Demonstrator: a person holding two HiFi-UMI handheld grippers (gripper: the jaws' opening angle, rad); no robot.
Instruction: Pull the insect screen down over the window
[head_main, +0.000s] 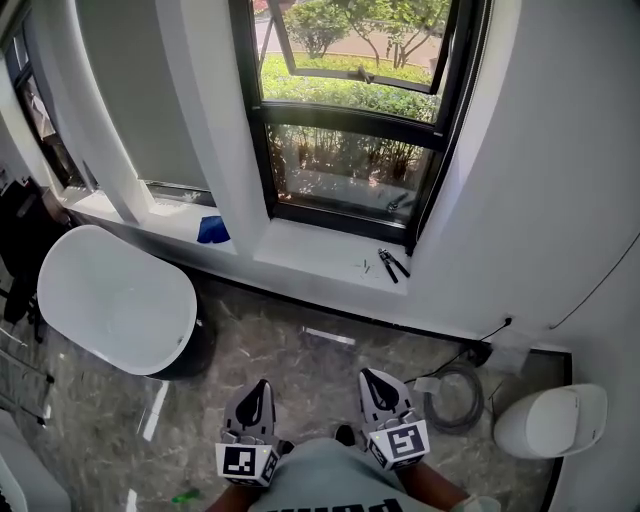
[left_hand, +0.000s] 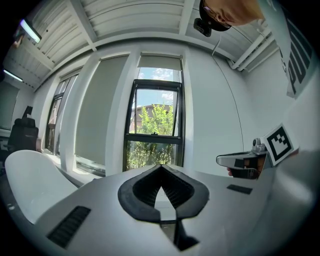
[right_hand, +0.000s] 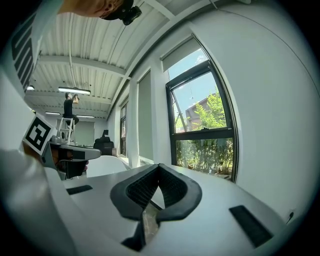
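Both grippers sit low at the bottom centre of the head view, side by side, tips pointing up-frame toward the window. Left gripper (head_main: 251, 400): jaws together, nothing between them; its own view shows the black pads meeting at the tips. Right gripper (head_main: 383, 392): the same, jaws closed and empty. Each is well apart from the wall.

The window (head_main: 350, 120) is at the upper centre of the frame, black-framed, set in a white wall. Its upper pane is swung outward and the lower pane is shut. Trees and grass show clearly through both panes. The insect screen cannot be made out in any view.

Below the window is a white sill (head_main: 310, 258), with black pliers (head_main: 393, 264) lying at its right end, near the frame corner. A blue item (head_main: 212, 230) lies on the ledge left of the sill. A white bathtub (head_main: 115, 300) stands at the left of the frame on the grey marble floor (head_main: 300, 360). A coiled grey cable (head_main: 455, 400) lies at the lower right, just beside a white toilet (head_main: 550, 420).

In the right gripper view a person on a ladder (right_hand: 67, 107) stands far back at the left.
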